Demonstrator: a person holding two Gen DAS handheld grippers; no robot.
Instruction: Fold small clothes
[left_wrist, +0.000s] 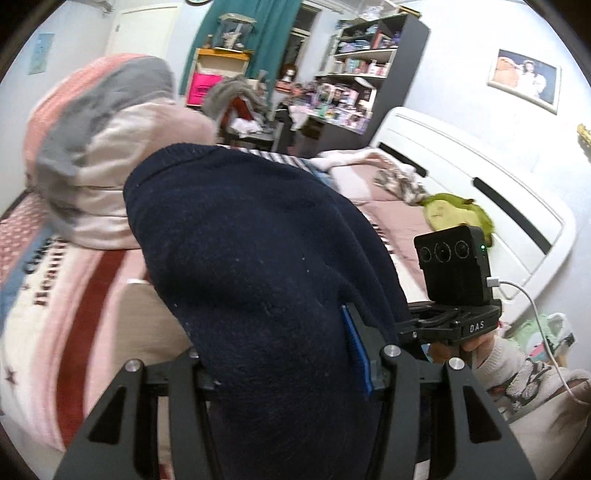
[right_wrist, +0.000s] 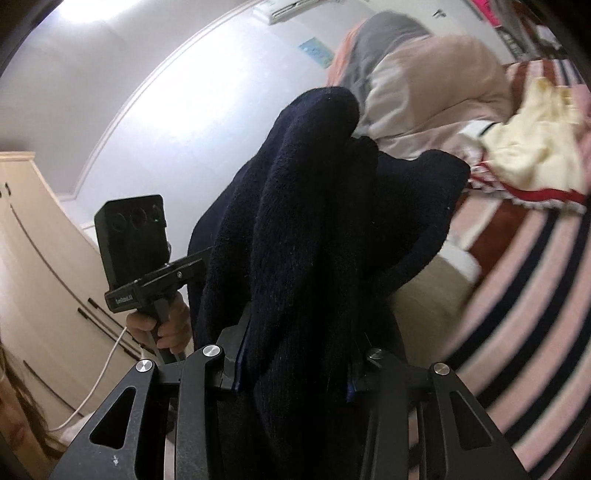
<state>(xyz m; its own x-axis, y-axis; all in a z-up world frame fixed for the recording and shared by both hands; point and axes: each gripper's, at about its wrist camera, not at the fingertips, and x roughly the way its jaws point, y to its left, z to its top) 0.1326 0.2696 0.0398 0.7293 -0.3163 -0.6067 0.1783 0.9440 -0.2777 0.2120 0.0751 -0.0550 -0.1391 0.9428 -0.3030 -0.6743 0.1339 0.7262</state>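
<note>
- The navy knit (left_wrist: 258, 266) hung above the bed (left_wrist: 55, 295), hiding most of it.
- Left claw (left_wrist: 288, 365) gripped the knit, fingertips buried.
- Right claw (right_wrist: 295, 365) clamped its bunched folds; the bed's edge was unseen.

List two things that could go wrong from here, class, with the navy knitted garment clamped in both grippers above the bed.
1. The navy knitted garment is bunched thickly in the right gripper, so it might be laid down creased.
2. It fills the left gripper's view and hides the striped bedspread below, so placement there may be misjudged.
</note>
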